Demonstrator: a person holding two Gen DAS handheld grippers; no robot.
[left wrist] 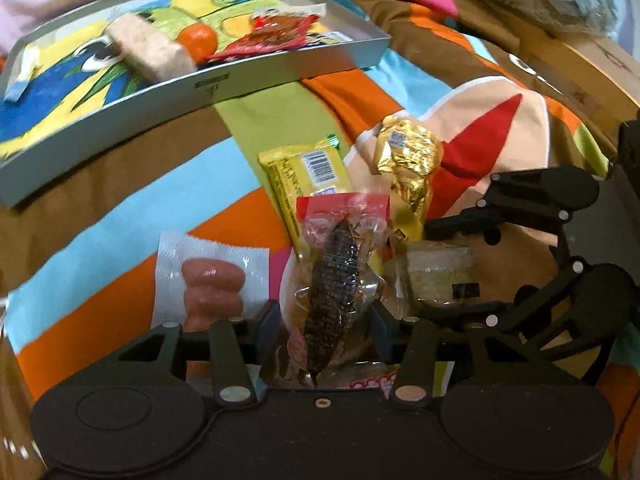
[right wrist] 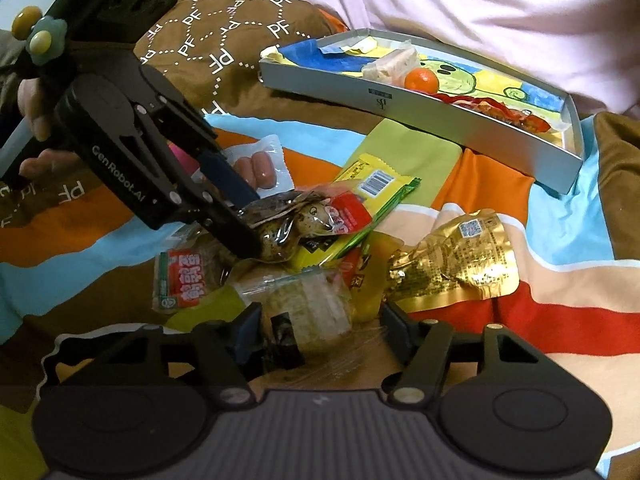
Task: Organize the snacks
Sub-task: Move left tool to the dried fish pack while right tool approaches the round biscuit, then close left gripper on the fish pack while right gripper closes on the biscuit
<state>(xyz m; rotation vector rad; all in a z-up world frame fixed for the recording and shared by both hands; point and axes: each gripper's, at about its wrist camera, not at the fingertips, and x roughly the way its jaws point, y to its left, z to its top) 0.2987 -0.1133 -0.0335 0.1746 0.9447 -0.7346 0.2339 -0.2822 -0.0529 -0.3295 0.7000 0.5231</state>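
Observation:
My left gripper (left wrist: pixel 324 320) is shut on a clear packet with a red top (left wrist: pixel 336 272), speckled eggs showing inside (right wrist: pixel 288 224); the right wrist view shows the left gripper (right wrist: pixel 254 222) clamping it from the left. My right gripper (right wrist: pixel 320 328) stands open around a clear-wrapped pale cake (right wrist: pixel 308 300); the left pad touches it and a gap shows at the right pad. A grey tray (left wrist: pixel 240 84) on the far side of the pile holds a pale bar (left wrist: pixel 148 44), an orange (left wrist: pixel 198 40) and a red packet (left wrist: pixel 272 36).
Loose snacks lie on the colourful bedcover: a sausage packet (left wrist: pixel 212 280), a yellow packet (left wrist: pixel 304 168), a gold foil packet (left wrist: pixel 408 156) and a red-and-white packet (right wrist: pixel 188 280). A person's hand (right wrist: pixel 30 120) holds the left gripper. Pink fabric (right wrist: pixel 480 8) lies behind the tray.

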